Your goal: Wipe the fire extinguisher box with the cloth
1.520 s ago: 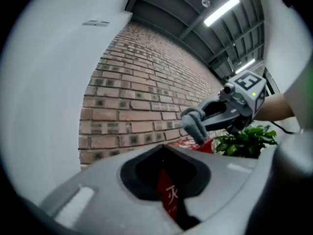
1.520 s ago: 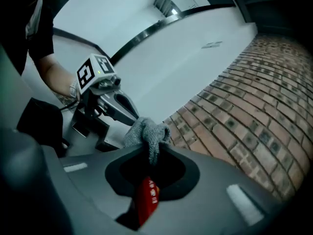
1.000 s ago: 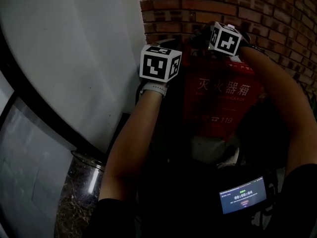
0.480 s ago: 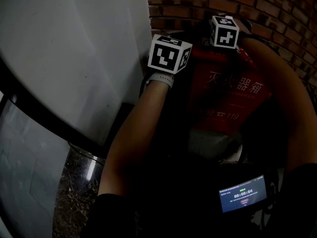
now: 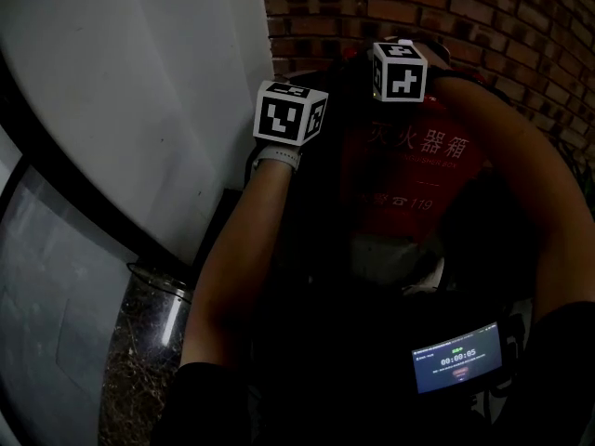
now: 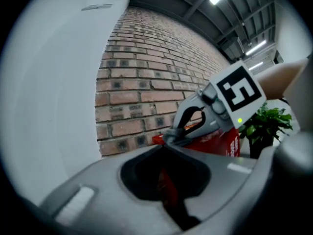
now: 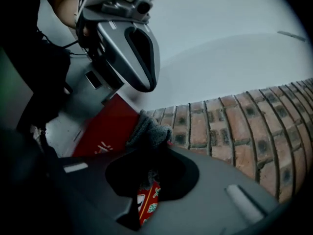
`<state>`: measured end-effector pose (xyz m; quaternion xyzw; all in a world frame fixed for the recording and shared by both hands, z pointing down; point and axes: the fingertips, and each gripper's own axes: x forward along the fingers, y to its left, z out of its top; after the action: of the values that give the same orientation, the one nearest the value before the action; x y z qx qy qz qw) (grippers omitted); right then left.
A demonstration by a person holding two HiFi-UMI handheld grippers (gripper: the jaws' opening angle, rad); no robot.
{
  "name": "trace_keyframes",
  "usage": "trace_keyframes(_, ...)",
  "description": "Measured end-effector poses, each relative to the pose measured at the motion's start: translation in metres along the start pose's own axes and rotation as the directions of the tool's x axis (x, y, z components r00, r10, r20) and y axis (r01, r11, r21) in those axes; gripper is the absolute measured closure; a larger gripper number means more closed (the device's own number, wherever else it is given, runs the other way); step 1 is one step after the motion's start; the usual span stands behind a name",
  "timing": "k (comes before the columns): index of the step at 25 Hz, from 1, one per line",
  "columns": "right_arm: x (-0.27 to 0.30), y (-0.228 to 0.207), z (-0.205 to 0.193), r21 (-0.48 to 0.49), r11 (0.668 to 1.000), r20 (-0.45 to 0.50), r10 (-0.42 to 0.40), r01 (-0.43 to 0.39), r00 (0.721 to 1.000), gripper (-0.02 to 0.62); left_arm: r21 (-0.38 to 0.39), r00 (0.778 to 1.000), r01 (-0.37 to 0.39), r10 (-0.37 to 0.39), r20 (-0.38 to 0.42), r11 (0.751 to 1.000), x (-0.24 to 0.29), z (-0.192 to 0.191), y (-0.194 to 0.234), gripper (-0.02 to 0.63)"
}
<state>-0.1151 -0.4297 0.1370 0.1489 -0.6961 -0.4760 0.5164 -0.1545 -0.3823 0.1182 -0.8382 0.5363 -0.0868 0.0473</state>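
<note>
In the dim head view the lower part of the box (image 5: 414,184) is lost in shadow. The right gripper (image 7: 151,142) pinches a grey cloth (image 7: 148,127) at its top edge by the brick wall (image 7: 220,126); the left gripper (image 6: 166,141), jaws pressed together on nothing, is just beside. The box stands upright, lettered red front facing the person

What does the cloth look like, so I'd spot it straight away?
Find the brick wall, then the red fire extinguisher box standing against it. Near the box's top, the fingers of the right gripper pinch a grey cloth: the only soft, fuzzy, crumpled thing among hard red box and brick.
</note>
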Motion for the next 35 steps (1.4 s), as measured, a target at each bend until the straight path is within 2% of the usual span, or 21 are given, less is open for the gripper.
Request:
trace_keyframes(4,-0.019,0.015,0.010,-0.006,1.000,0.017,0.017,-0.017,1.000,0.568,-0.012,1.000,-0.010,0.010,-0.010,1.000,-0.010,-0.002,-0.006,0.604)
trace_keyframes(11,-0.050,0.038,0.022,-0.012,0.998,0.066,0.066,-0.066,0.996,0.568,0.026,1.000,0.002,-0.003,0.003,1.000,-0.020,0.018,-0.032,0.604)
trace_keyframes(14,-0.062,0.036,0.017,-0.011,0.999,0.068,0.051,-0.050,0.996,0.568,0.038,1.000,0.009,-0.009,0.022,0.999,-0.020,0.032,-0.041,0.604)
trace_keyframes(19,-0.080,0.007,0.002,0.012,1.000,0.042,-0.006,0.005,0.999,0.568,0.049,0.999,0.011,-0.012,0.037,0.999,-0.021,0.051,-0.048,0.604)
trace_keyframes(25,-0.081,-0.027,-0.044,0.003,0.998,-0.050,-0.064,0.064,0.997,0.568,0.055,0.999,0.004,-0.007,0.046,0.998,-0.009,0.075,-0.047,0.604)
trace_keyframes(31,-0.048,-0.050,-0.084,-0.003,0.995,-0.110,-0.100,0.101,0.989,0.568,0.041,1.000,0.014,-0.013,-0.015,0.999,0.026,0.078,-0.034,0.604)
trace_keyframes(35,-0.018,-0.053,-0.097,-0.007,0.996,-0.127,-0.087,0.087,0.988,0.568,0.017,0.999,0.042,-0.042,-0.034,0.999,0.051,0.075,-0.034,0.604)
